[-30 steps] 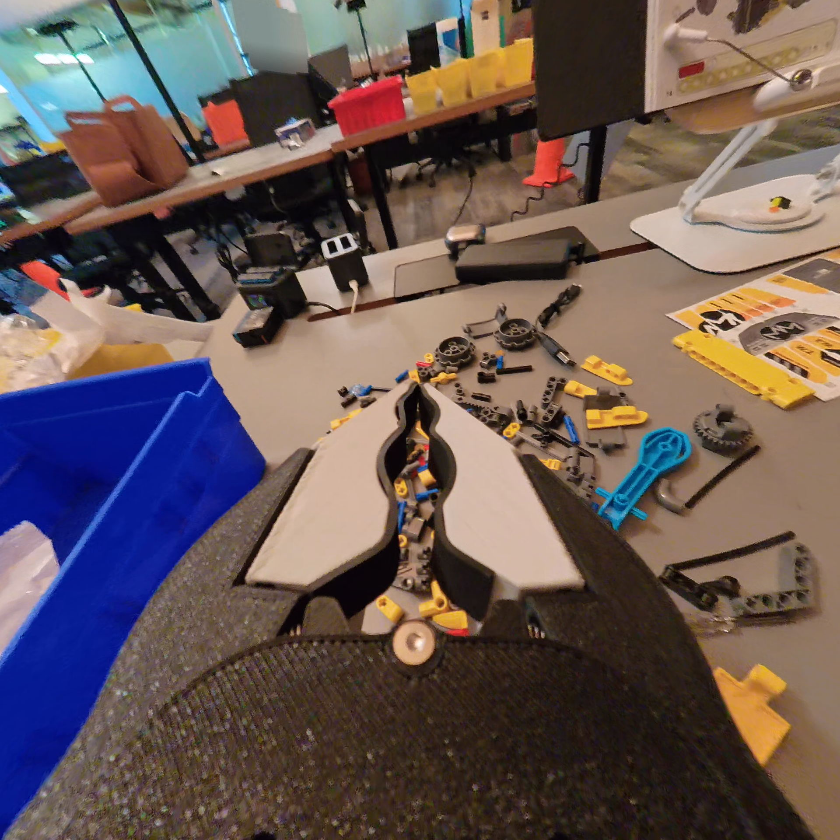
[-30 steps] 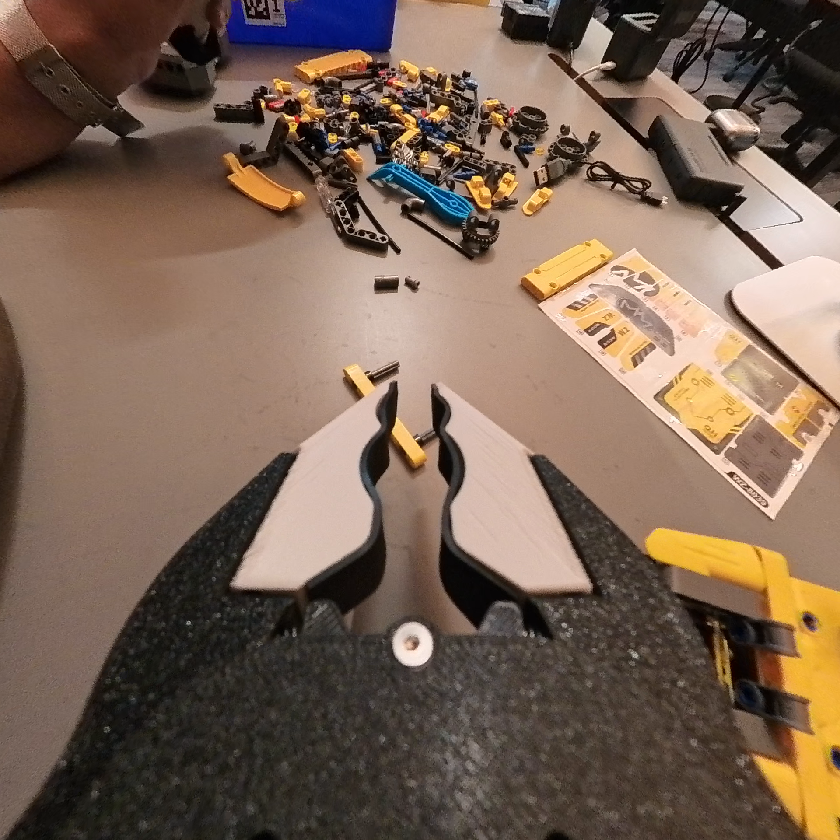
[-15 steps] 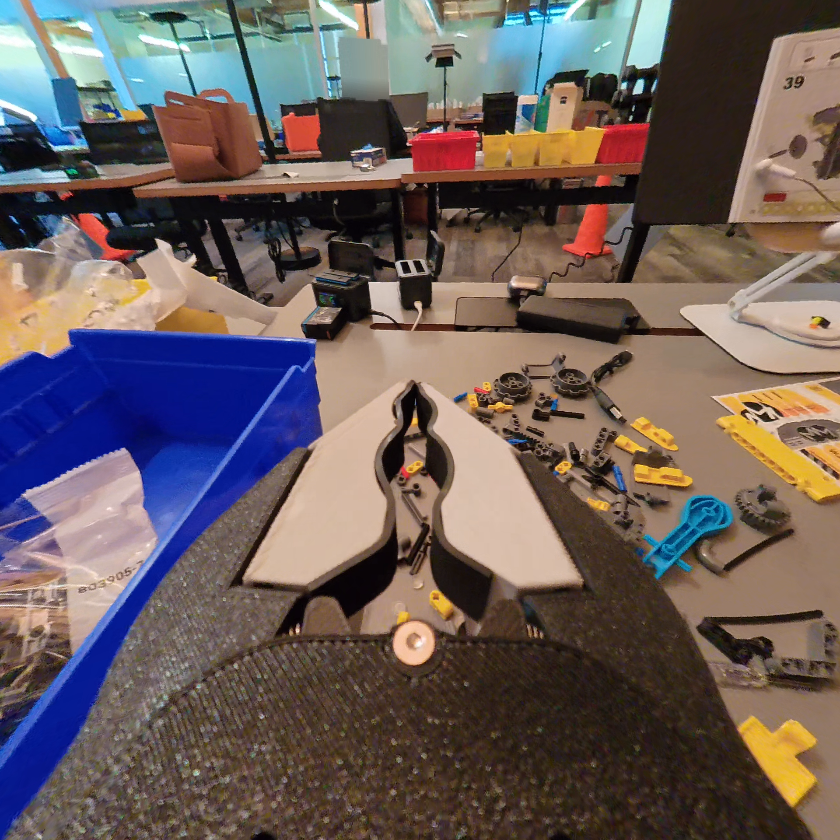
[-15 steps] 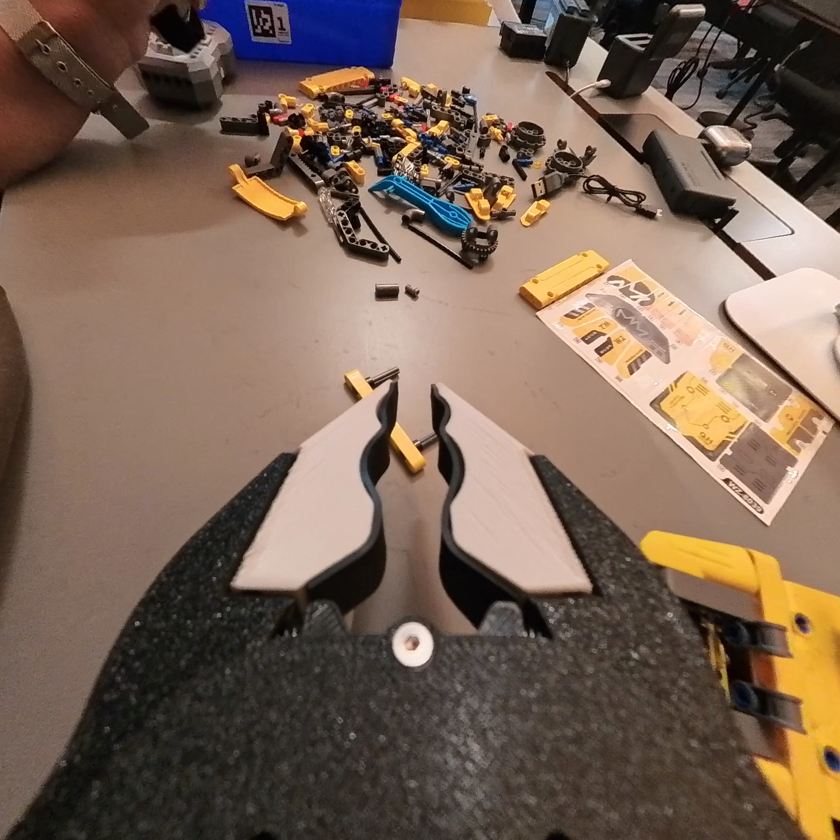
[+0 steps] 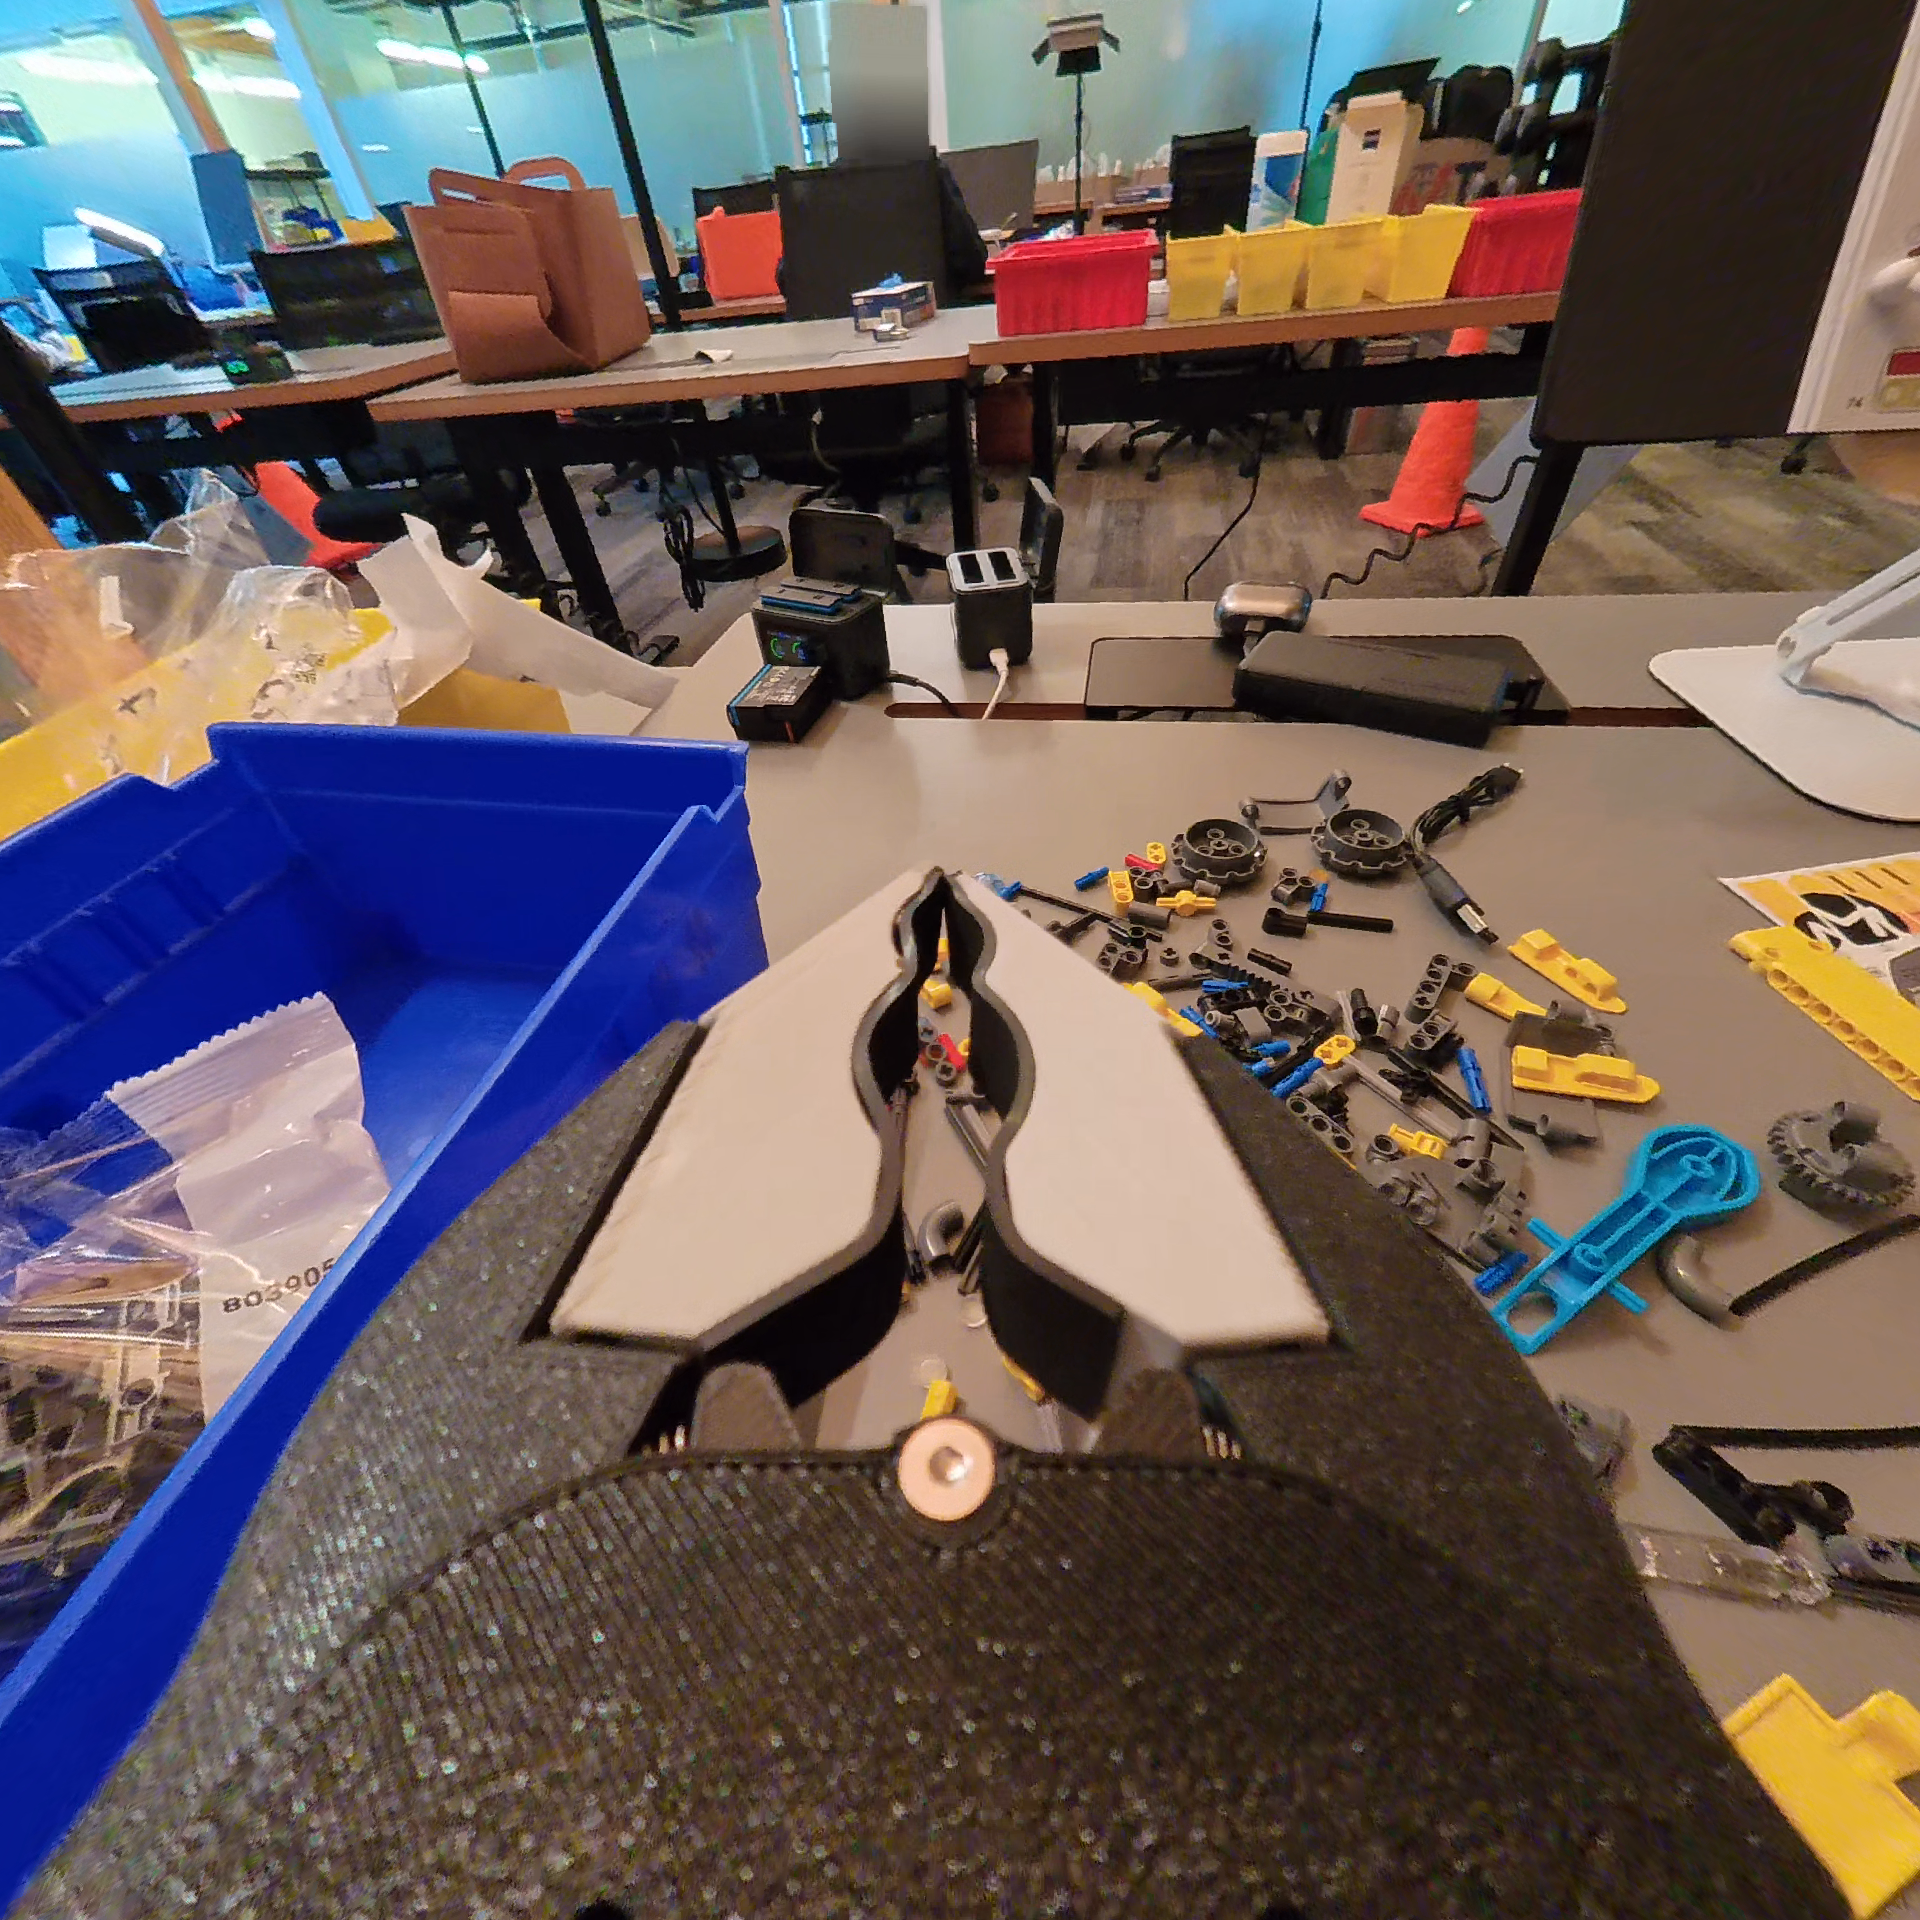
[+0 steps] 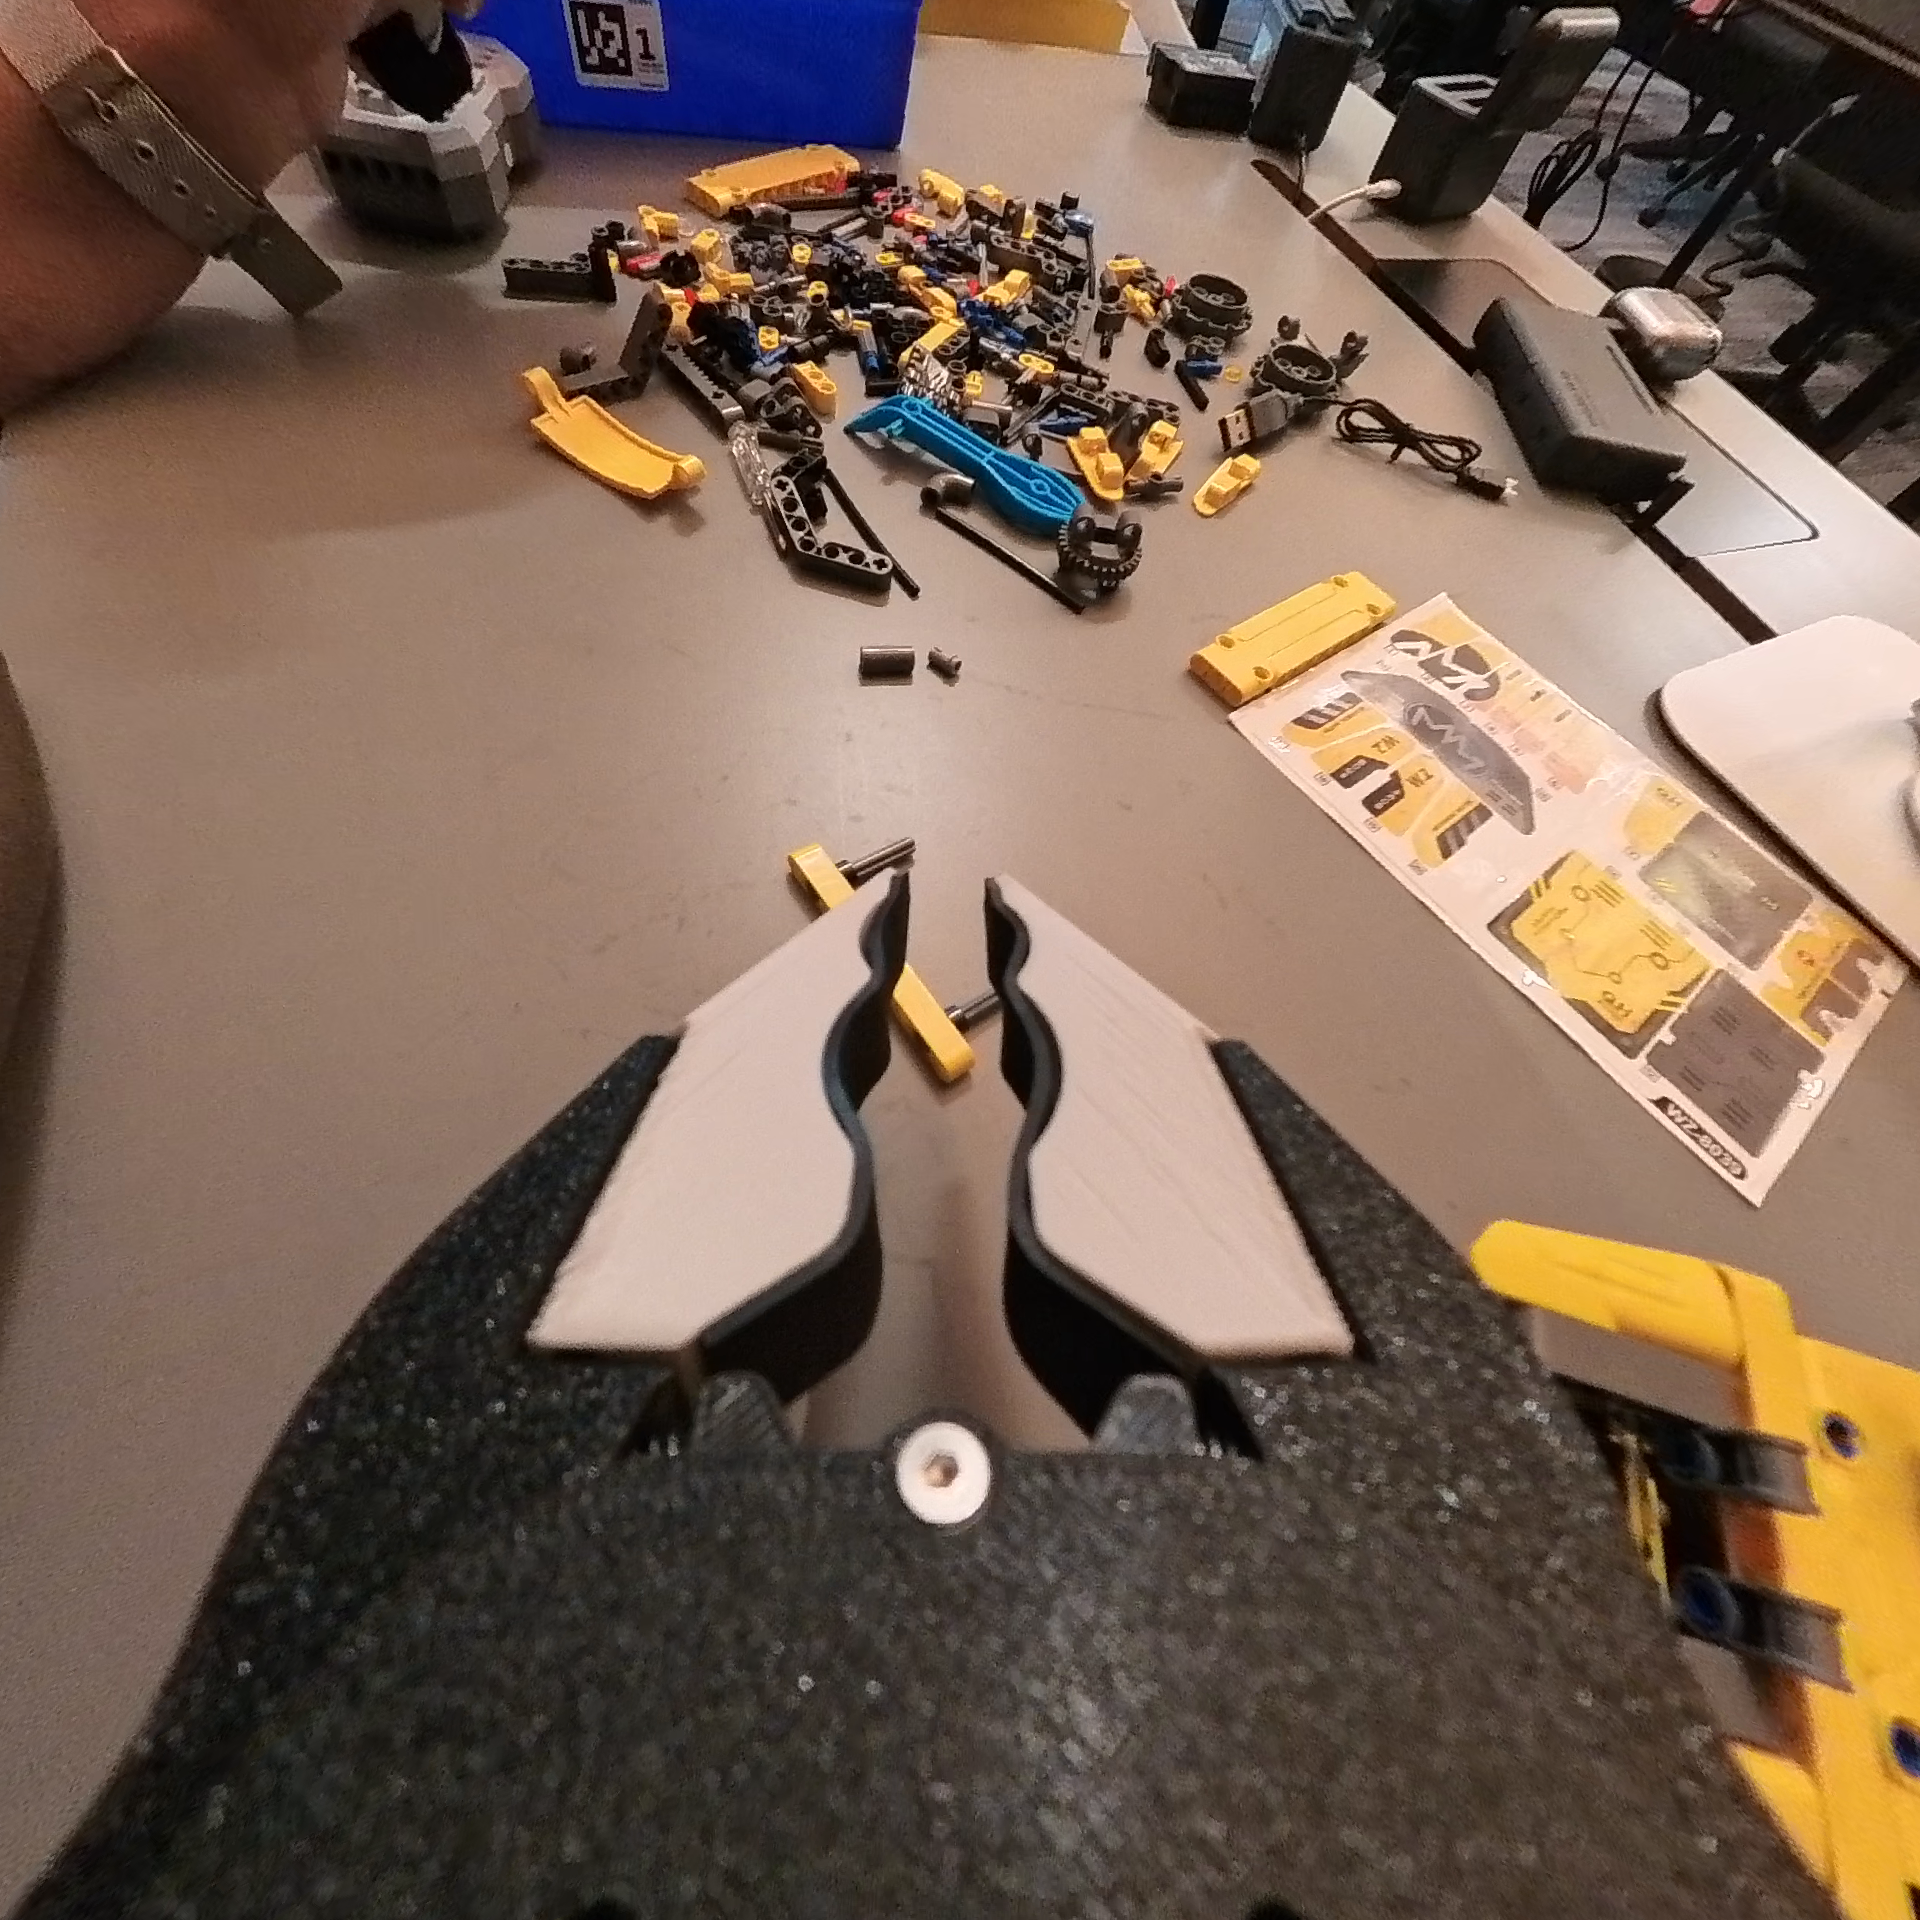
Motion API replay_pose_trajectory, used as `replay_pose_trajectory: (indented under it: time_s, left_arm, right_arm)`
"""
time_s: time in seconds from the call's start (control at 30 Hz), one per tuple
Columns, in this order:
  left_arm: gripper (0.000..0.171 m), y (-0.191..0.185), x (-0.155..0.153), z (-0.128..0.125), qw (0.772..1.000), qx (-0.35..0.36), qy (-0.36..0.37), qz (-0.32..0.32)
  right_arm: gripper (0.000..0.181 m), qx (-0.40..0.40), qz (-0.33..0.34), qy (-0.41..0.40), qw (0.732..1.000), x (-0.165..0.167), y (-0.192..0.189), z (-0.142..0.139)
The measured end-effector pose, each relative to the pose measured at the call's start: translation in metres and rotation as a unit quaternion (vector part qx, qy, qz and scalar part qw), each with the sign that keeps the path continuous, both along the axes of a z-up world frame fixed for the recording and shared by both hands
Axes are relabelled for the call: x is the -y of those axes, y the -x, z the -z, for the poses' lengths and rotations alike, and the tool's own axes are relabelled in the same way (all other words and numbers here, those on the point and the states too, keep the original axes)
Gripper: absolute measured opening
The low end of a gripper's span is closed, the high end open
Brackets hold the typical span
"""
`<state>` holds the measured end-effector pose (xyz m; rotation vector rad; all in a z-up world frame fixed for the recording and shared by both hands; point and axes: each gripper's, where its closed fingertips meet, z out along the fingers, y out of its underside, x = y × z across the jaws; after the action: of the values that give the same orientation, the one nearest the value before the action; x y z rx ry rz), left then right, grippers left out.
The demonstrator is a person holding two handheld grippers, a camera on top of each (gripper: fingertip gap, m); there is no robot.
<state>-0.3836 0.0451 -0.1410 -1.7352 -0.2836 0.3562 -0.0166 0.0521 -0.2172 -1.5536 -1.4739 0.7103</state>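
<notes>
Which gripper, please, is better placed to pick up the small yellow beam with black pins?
Right gripper: open, its fingers straddling the small yellow plastic beam with black pins. The left gripper is shut over the scattered parts pile.

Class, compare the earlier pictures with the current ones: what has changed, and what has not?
The left gripper, tips nearly shut and empty, swung left from the loose parts pile toward the blue bin. The right gripper stayed slightly open over the yellow beam.

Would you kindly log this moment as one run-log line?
left gripper: shut, empty, above parts pile beside blue bin | right gripper: open, over yellow beam on table
</notes>
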Motion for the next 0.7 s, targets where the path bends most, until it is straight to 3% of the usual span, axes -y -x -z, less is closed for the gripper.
replay_pose_trajectory:
  time_s: [0.7]
  left_arm:
    - [0.0, 0.002, -0.0028, 0.0027, 1.0, -0.003, 0.002, -0.004]
  right_arm:
    - [0.014, 0.003, -0.002, -0.001, 1.0, 0.0011, 0.0004, 0.0011]
